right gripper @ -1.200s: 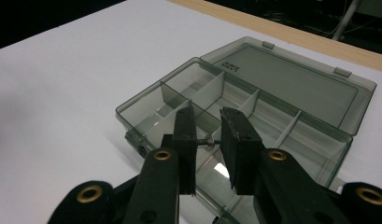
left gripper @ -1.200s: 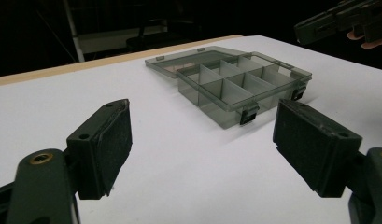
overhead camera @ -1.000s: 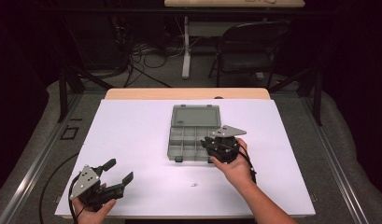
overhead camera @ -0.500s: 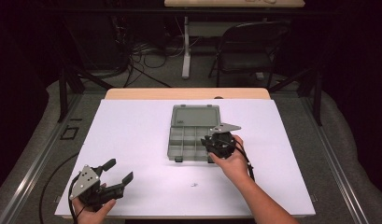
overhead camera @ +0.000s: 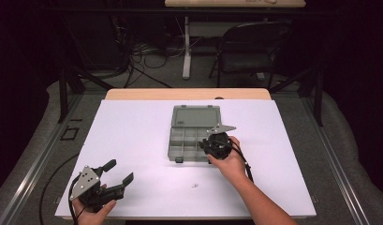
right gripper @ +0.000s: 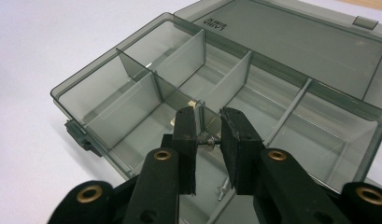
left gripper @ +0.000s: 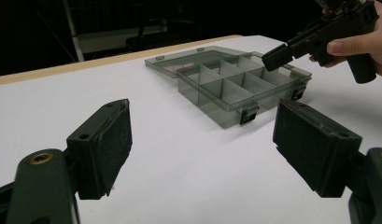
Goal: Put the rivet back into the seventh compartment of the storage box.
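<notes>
A smoky grey compartment box (overhead camera: 185, 140) lies mid-table, its lid (overhead camera: 196, 115) folded flat behind it. My right gripper (overhead camera: 214, 145) hovers over the box's front right compartments. In the right gripper view its jaws (right gripper: 208, 116) stand nearly together, shut on a small metal screw (right gripper: 208, 141) above a divider (right gripper: 226, 84). Another screw (right gripper: 221, 190) lies in the compartment below. My left gripper (overhead camera: 115, 177) rests at the table's front left, open and holding nothing; from the left gripper view (left gripper: 202, 121) the box (left gripper: 235, 86) and the other gripper (left gripper: 319, 32) lie ahead.
A tiny loose part (overhead camera: 194, 185) lies on the white tabletop (overhead camera: 133, 140) in front of the box. Behind the table stand a folding chair (overhead camera: 252, 44) and a tangle of cables on the floor.
My right gripper has drifted slightly left over the box. The left gripper has stayed put.
</notes>
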Tool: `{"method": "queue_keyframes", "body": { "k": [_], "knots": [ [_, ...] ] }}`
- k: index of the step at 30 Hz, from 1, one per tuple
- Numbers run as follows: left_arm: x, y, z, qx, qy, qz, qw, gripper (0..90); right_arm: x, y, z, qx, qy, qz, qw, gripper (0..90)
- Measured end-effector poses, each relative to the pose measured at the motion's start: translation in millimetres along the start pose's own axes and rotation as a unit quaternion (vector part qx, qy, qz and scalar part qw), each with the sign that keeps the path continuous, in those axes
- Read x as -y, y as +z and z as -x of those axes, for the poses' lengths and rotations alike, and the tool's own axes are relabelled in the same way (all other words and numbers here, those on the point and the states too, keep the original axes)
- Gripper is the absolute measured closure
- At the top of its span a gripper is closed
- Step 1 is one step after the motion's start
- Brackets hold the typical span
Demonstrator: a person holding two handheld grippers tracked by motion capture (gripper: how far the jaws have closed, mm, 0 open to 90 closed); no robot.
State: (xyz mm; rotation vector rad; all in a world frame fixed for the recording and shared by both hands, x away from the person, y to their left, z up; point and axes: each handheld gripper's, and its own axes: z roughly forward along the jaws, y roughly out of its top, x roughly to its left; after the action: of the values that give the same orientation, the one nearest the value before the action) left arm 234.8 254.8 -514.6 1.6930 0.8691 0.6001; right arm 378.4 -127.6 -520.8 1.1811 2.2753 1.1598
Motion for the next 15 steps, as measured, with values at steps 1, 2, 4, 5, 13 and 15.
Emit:
{"method": "queue_keyframes", "body": {
  "k": [1,2,4,5,13,15],
  "knots": [
    [0.0,0.0,0.0,0.0,0.0,0.0,1.0,19.5,0.1,0.7,-0.6,0.0,-0.002,-0.001,1.0,75.8],
    [0.0,0.0,0.0,0.0,0.0,0.0,1.0,19.5,0.1,1.0,-0.9,-0.001,-0.003,-0.002,1.0,75.8],
    [0.0,0.0,0.1,0.0,0.0,0.0,1.0,19.5,0.1,1.0,-1.5,0.001,-0.003,-0.004,1.0,75.8],
    [0.0,0.0,0.1,0.0,0.0,-0.001,1.0,19.5,0.4,1.7,-2.0,-0.001,-0.004,-0.004,1.0,75.8],
    [0.0,0.2,0.0,0.0,0.0,0.0,1.0,19.5,0.5,2.5,-3.9,-0.001,-0.01,-0.007,0.9999,75.8],
    [0.0,0.1,0.1,0.0,0.0,0.0,1.0,19.5,0.5,2.6,-4.2,0.0,-0.009,-0.008,0.9999,75.8]
  ]
}}
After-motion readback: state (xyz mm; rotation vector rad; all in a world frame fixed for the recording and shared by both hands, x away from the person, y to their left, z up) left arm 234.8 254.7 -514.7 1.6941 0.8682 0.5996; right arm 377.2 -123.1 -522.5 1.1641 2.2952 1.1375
